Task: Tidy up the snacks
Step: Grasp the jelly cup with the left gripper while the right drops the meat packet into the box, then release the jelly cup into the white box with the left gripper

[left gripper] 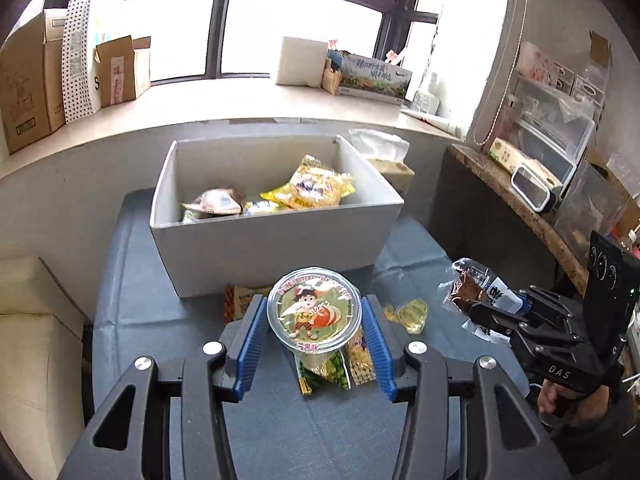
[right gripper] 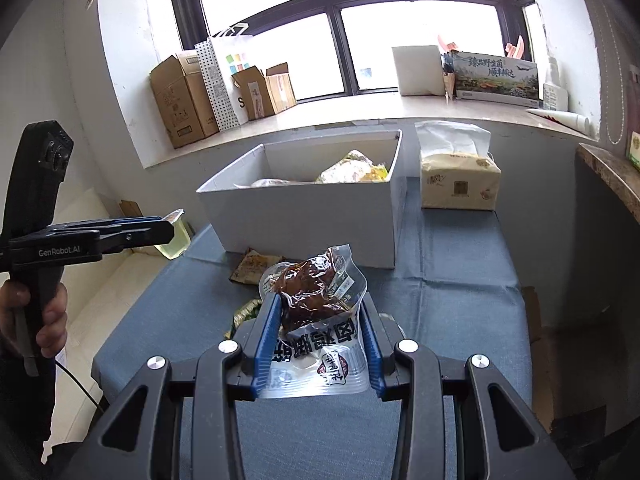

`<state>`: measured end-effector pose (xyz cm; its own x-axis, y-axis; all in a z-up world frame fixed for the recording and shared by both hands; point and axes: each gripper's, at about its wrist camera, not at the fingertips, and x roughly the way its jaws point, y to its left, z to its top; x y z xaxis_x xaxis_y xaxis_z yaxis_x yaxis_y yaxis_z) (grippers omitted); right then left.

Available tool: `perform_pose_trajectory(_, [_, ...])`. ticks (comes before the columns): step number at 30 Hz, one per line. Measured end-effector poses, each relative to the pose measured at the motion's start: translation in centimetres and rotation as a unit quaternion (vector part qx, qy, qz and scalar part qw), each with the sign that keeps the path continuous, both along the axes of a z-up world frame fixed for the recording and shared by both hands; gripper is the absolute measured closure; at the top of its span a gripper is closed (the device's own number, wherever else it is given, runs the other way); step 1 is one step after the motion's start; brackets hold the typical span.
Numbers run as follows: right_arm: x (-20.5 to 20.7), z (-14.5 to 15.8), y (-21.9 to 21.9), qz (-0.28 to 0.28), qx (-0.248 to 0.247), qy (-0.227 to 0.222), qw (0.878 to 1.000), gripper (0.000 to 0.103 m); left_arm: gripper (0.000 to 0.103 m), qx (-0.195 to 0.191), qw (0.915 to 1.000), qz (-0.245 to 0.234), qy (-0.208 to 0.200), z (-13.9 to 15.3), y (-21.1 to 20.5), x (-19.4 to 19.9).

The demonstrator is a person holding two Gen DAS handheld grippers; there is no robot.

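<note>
Left hand-held gripper (left gripper: 314,314) clamping jelly cup (left gripper: 313,307), right hand-held gripper (right gripper: 320,312) clamping meat pouch (right gripper: 316,304)

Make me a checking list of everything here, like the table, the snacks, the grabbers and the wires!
Surface: blue cloth table.
Job's things: white box holding several snack packs; jelly cup; brown meat pouch; loose packets on the cloth.
Clutter: tissue pack beside the box.
Grippers: left gripper shut on the jelly cup; right gripper shut on the brown meat pouch.
Cables: thin black wire below the left handle.
Surroundings: windowsill with cardboard boxes.
</note>
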<state>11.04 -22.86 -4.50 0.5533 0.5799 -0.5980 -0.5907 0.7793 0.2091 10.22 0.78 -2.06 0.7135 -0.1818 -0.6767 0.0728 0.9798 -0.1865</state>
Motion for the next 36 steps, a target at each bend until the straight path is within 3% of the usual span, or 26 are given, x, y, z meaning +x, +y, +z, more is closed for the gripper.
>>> perform_pose_trajectory(7, [5.4,3.7,3.9,0.016,0.014,-0.026,0.999,0.061,0.051,0.021,0.9992,0.023,-0.025,3.8,2.4,6.0])
perform_pose_trajectory(9, [7.3,4.3,5.6,0.013,-0.005,-0.046,0.999,0.061,0.051,0.022,0.9988,0.025,-0.037,4.2,3.0,8.3])
perform_pose_trajectory(16, [14.9,4.1,10.0,0.002,-0.027,-0.037,0.999,0.060,0.050,0.050,0.9980,0.024,-0.031,3.3,3.8,15.6])
perform_pose_trajectory(17, [15.5,4.0,10.4,-0.001,-0.040,-0.043,0.998,0.060,0.044,0.047,0.9984,0.019,-0.025,3.0,3.8,16.2])
perform_pose_trajectory(18, [15.9,3.9,10.6,-0.008,-0.047,-0.050,0.998,0.052,0.024,0.046,0.9986,0.019,-0.019,2.7,3.8,16.6])
perform_pose_trajectory(19, [16.4,3.7,10.6,-0.017,-0.048,-0.052,0.997,0.038,0.011,0.044,0.9987,0.022,-0.015,2.5,3.8,16.9])
perform_pose_trajectory(20, [16.9,3.5,10.5,-0.024,-0.045,-0.045,0.998,0.027,0.000,0.038,0.9989,0.023,-0.016,2.3,3.9,16.9])
perform_pose_trajectory(21, [17.3,3.2,10.3,-0.030,-0.043,-0.034,0.998,0.007,0.000,0.032,0.9991,0.022,-0.017,2.1,4.0,16.8])
perform_pose_trajectory(27, [17.0,2.3,9.1,-0.028,-0.052,-0.024,0.998,0.003,0.000,0.037,0.9988,0.028,-0.011,1.3,4.4,16.1])
perform_pose_trajectory(36, [13.8,4.1,6.8,-0.028,-0.031,-0.039,0.998,0.000,0.000,0.041,0.9985,0.026,-0.023,2.2,4.3,13.5])
